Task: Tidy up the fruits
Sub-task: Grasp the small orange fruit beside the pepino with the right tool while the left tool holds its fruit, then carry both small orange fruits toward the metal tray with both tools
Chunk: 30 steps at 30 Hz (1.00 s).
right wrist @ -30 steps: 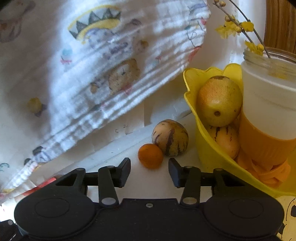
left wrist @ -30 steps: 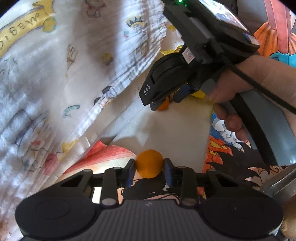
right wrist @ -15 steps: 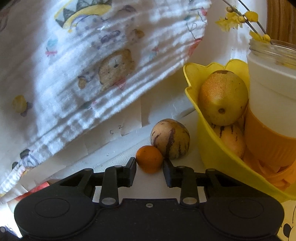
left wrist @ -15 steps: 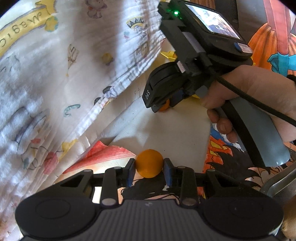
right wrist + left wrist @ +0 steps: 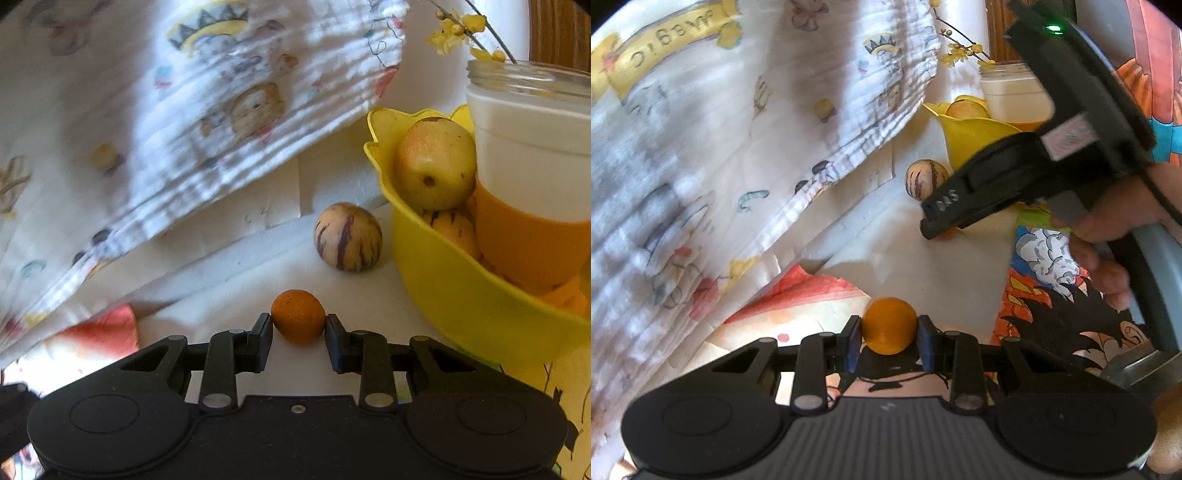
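My left gripper [image 5: 889,338] is shut on a smooth orange fruit [image 5: 889,325] and holds it over the printed cloth. My right gripper [image 5: 298,328] is shut on a small darker orange fruit [image 5: 298,320] at the white surface. In the left wrist view the right gripper [image 5: 936,223] is ahead to the right, with its orange [image 5: 947,233] peeking under it. A striped pepino melon [image 5: 347,237] lies beyond, left of the yellow bowl [image 5: 461,295]. The bowl holds a yellow-green fruit [image 5: 434,164] and another striped melon [image 5: 452,229].
A white jar with an orange sleeve [image 5: 532,177] and a yellow flower sprig stands in the bowl. A white printed muslin cloth [image 5: 166,110] hangs over the left and back. A colourful cartoon print [image 5: 1052,288] covers the table at right.
My right gripper moved forward onto the small orange and closed on it. The left gripper kept its hold on its orange and barely moved.
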Available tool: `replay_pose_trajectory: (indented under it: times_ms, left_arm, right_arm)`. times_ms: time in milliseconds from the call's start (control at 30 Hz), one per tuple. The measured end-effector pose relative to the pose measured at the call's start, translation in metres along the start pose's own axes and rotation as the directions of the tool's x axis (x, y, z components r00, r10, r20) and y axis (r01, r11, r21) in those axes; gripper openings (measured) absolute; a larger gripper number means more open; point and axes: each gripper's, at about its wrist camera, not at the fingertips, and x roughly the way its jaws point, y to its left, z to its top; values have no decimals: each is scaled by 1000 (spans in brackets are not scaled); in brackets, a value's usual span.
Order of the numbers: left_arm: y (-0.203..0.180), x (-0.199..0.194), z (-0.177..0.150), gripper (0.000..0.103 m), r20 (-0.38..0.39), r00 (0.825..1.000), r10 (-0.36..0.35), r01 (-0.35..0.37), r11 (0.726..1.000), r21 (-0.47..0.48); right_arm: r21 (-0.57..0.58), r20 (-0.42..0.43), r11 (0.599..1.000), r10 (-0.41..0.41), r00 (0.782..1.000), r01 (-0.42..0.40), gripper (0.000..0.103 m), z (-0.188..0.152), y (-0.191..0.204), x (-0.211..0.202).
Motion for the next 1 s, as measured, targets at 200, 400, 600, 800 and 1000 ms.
replay_pose_trajectory:
  times_ms: [200,400,600,800,1000]
  left_arm:
    - [0,-11,-5,35,2,1000,-17,17,1000,-21]
    - [0,-34,-10,34,27,999,-32,33,998,-46]
    - [-4,-61,-10,34,65,996,-61,63,997,-40]
    - [-15,-90,-8,34,122,988,-89,88,996,15]
    - [-23,-114,-8,34,165,980,-113,111,994,23]
  right_arm:
    - [-24,-3,1000,14,1000,-14,33,-11,3,-29]
    - [-65,14,997,34,999,-33,33,-21,12,-68]
    - [-106,62,994,32,998,-25,33,-41,19,-125]
    - [-121,129,993,17,992,-1,33,-67,26,-185]
    - [-143,226,989,-14,974,48,33,-83,28,-227]
